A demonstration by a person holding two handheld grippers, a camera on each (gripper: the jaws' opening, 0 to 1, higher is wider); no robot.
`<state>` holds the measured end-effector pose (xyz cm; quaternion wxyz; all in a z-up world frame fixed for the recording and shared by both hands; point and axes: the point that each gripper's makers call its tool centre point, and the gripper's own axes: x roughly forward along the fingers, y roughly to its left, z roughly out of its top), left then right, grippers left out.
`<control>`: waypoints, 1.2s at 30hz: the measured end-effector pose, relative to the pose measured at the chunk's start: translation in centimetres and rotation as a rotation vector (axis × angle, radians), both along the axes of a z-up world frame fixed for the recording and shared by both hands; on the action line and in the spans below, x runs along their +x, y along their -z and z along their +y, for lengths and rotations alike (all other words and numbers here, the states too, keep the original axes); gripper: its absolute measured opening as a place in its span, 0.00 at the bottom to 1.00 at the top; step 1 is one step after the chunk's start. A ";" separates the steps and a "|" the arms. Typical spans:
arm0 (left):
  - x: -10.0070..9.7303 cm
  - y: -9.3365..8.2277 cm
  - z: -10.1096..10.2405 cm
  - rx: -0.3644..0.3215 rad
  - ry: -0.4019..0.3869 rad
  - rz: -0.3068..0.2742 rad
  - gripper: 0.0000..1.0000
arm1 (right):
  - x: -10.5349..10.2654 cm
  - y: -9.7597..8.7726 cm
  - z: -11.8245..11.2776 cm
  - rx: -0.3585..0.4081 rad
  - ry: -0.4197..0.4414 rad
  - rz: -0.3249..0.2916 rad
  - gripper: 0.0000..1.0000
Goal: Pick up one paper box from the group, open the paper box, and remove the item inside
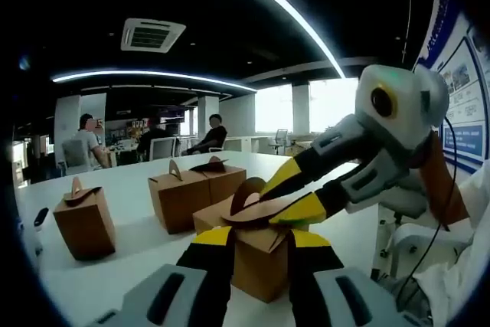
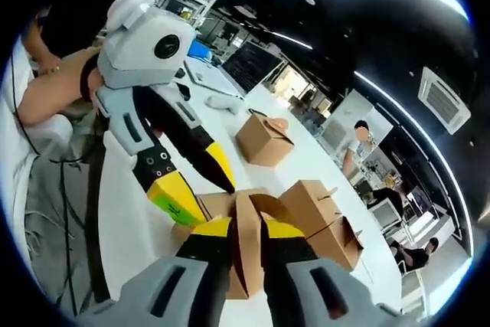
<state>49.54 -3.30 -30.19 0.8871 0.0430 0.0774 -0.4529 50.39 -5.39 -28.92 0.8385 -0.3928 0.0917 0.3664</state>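
A brown paper box [image 1: 259, 269] with a curved handle flap [image 1: 246, 193] stands on the white table [image 1: 138, 266]. My left gripper [image 1: 260, 237] is shut on its two sides, with the yellow-tipped fingers [image 1: 214, 239] pressed against the cardboard. My right gripper [image 1: 272, 203] comes in from the right and is shut on the top flap. In the right gripper view my right gripper [image 2: 246, 227] pinches the upright brown flap [image 2: 246, 254], and my left gripper [image 2: 208, 201] holds the box from the left.
Three more brown boxes [image 1: 84, 220] [image 1: 180, 193] [image 1: 222, 178] stand further back on the table; they are boxes [image 2: 264, 139] [image 2: 310, 201] [image 2: 337, 239]. A white chair [image 1: 417, 243] stands at the table's edge. People sit at far desks [image 1: 214, 135].
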 end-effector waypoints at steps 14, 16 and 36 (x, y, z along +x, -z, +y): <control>0.0 -0.1 0.0 -0.003 0.002 0.001 0.29 | -0.2 0.1 0.1 -0.003 -0.007 -0.009 0.06; 0.0 -0.1 0.0 -0.003 0.002 0.001 0.29 | -0.2 0.0 0.1 0.002 -0.003 -0.010 0.05; 0.0 0.0 -0.1 -0.003 0.001 0.000 0.29 | -0.2 -1.5 -0.6 0.091 0.016 -0.020 0.05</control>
